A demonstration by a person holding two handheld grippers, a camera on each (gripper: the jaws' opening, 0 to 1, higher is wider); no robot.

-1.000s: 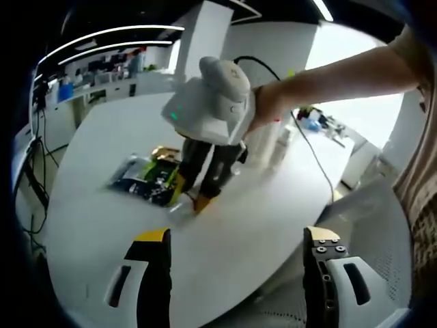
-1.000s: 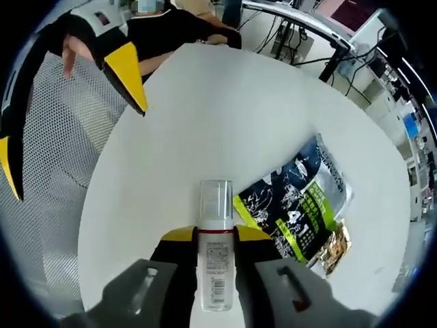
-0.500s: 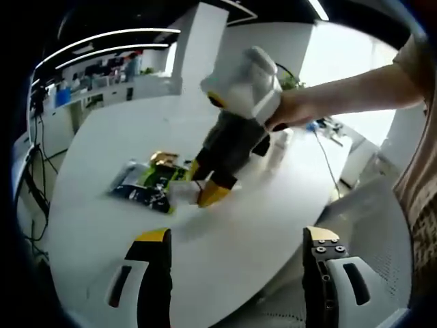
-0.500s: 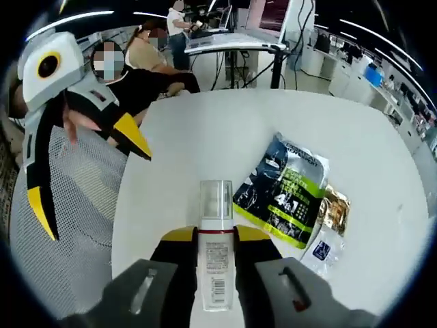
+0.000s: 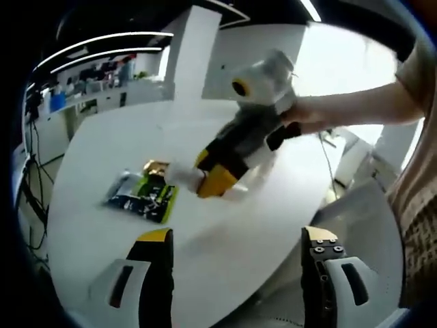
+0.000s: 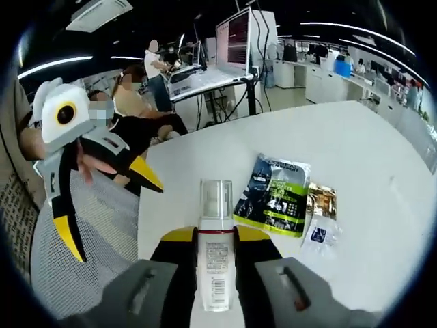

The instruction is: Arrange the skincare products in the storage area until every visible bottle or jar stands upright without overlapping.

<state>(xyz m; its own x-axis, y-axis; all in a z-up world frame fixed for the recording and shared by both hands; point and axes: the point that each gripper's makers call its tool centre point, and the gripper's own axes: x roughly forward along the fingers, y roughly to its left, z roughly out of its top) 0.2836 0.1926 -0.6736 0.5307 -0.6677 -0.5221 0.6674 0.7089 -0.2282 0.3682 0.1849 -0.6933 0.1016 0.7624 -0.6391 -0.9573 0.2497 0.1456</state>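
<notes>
Above the white surface [image 6: 382, 157], a clear-capped bottle [image 6: 216, 253] is pinched by the right tool [image 6: 216, 240]; nearby, green sachets [image 6: 276, 197] lie flat. The left tool [image 5: 235, 239] is spread wide, unloaded.

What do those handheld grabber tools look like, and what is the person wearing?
Each gripper has a pale grey body, black fingers tipped in yellow, and slotted grey side plates. The right gripper shows its rounded grey housing. The person wears a short beige sleeve.

1. I see a white table [image 6: 355, 137] across the frame's centre.
2. A dark-and-green packet [image 6: 274, 196] lies right of centre.
3. A gold sachet [image 6: 322, 200] sits just beside it.
4. Monitor [image 6: 235, 35], upper middle.
</notes>
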